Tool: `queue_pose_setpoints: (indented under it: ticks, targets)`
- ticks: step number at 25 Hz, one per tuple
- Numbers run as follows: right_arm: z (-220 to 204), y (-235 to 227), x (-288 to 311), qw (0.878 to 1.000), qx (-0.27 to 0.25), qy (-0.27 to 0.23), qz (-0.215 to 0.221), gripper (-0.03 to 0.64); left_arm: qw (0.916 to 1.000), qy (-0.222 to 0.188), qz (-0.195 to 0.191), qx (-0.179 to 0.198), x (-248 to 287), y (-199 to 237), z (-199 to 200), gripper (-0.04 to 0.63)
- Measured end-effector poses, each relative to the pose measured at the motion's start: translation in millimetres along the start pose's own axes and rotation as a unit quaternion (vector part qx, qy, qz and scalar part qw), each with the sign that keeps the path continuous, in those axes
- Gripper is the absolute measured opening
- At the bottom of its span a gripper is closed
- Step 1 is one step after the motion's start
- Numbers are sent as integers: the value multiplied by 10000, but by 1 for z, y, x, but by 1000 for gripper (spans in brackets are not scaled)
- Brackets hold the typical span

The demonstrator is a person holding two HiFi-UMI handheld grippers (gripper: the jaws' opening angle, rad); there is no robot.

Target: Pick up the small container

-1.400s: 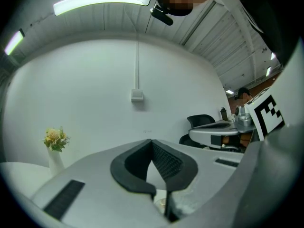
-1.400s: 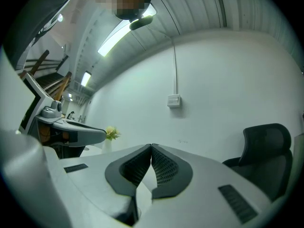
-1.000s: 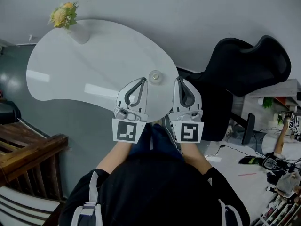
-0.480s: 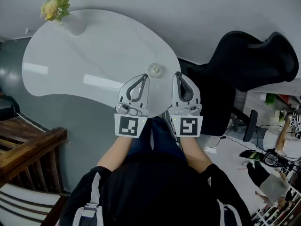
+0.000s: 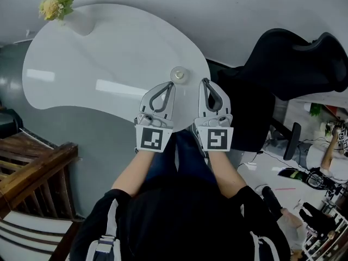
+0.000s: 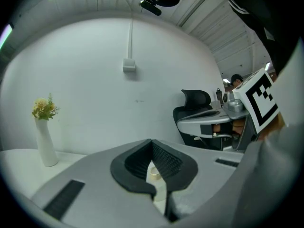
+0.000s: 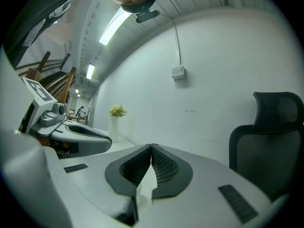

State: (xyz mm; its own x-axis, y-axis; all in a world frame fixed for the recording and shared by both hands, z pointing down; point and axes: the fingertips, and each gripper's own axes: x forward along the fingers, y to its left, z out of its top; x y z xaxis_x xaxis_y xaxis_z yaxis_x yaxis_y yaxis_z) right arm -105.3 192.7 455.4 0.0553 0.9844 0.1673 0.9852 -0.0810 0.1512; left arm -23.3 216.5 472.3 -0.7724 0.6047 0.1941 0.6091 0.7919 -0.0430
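Far L: white vase w/ yellow flowers at the back-left edge of the white bench. Wooden railing lower L, off the bench.

L tongs: pads meet at the tip, nothing gripped. Held over the bench's near-right part, pointing away from the person.

Small container: round, pale, upright on the bench near its right edge. Sits just ahead of the L tongs' tip and slightly to its right, apart from it. In the left gripper view it shows through the leaf-shaped gap behind the closed tip, so it lies beyond the pads, not btwn them.

R tongs: also closed tip-to-tip, empty. Tip at the bench's right edge, just beside the container on its right and a bit nearer the person; no contact seen. Container thus lies btwn the two tips, ahead of both, nearer the L one.

Far R: black office chair beside the bench.
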Motion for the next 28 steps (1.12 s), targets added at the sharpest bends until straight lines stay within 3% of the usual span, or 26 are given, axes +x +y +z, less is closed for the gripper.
queue_pose_setpoints:
  ticks: [14, 22, 28]
  targets:
    - [-46, 9, 11, 9991, 130, 384, 108, 21, 9995, 272, -137, 5, 16, -3, -49, 6]
    - [-65, 15, 13, 9977, 165, 629, 178, 21, 9972, 703, -236, 30, 23, -3, -83, 8]
    - [-71, 16, 15, 9971, 240, 689, 196, 21, 9949, 873, -445, 220, 29, -7, -101, 135]
